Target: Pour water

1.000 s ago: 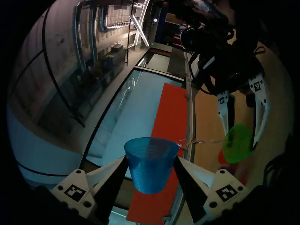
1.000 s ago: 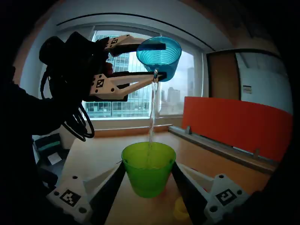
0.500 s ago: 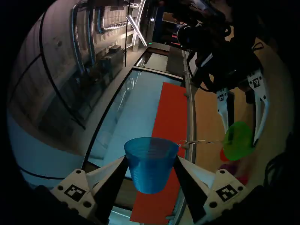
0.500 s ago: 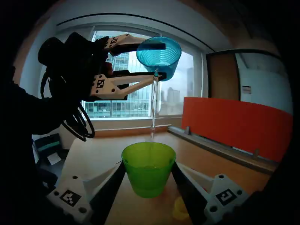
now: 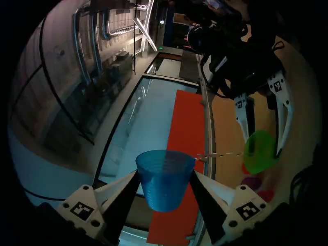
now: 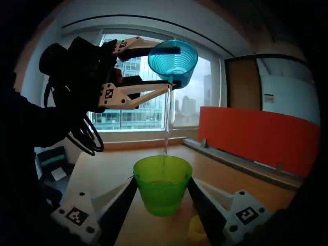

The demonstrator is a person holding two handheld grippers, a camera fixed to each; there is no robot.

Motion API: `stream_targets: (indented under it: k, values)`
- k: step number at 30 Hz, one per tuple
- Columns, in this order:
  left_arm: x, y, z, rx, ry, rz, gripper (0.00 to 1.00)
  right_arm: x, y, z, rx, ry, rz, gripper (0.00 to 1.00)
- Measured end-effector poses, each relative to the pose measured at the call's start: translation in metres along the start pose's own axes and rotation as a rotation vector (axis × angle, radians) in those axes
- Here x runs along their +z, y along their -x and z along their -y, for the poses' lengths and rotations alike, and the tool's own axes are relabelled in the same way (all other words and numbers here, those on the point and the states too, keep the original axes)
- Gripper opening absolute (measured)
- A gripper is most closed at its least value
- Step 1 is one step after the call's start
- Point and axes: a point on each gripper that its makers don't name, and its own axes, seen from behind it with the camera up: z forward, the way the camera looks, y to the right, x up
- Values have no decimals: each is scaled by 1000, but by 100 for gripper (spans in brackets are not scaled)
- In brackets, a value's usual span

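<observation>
My left gripper (image 5: 164, 186) is shut on a blue ribbed cup (image 5: 165, 179), tipped on its side high above the table. In the right gripper view the same blue cup (image 6: 172, 61) hangs at the top with its mouth facing the camera, and a thin stream of water (image 6: 167, 127) falls from its rim. My right gripper (image 6: 162, 192) is shut on a green cup (image 6: 162, 184) held upright just under the stream, with water in it. In the left gripper view the green cup (image 5: 259, 151) sits between the right gripper's white fingers (image 5: 246, 119).
An orange partition panel (image 6: 262, 135) runs along the wooden table (image 6: 106, 168) on the right. A large window (image 6: 139, 110) stands behind. A yellow object (image 6: 197, 231) lies on the table below the green cup. A person's dark sleeve (image 6: 24, 135) fills the left side.
The blue cup has tilted slightly further and the stream into the green cup has thinned. Both grippers hold almost the same positions.
</observation>
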Motion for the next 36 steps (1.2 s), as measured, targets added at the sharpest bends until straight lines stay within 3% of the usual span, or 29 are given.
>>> stream_targets:
  k: [26,36]
  values:
    - [0,-6,-3,112,-16,-13,83,3,-1,0,3,5,-4,88]
    - [0,-10,5,200,-29,-15,84,3,-1,0,5,8,-8,88]
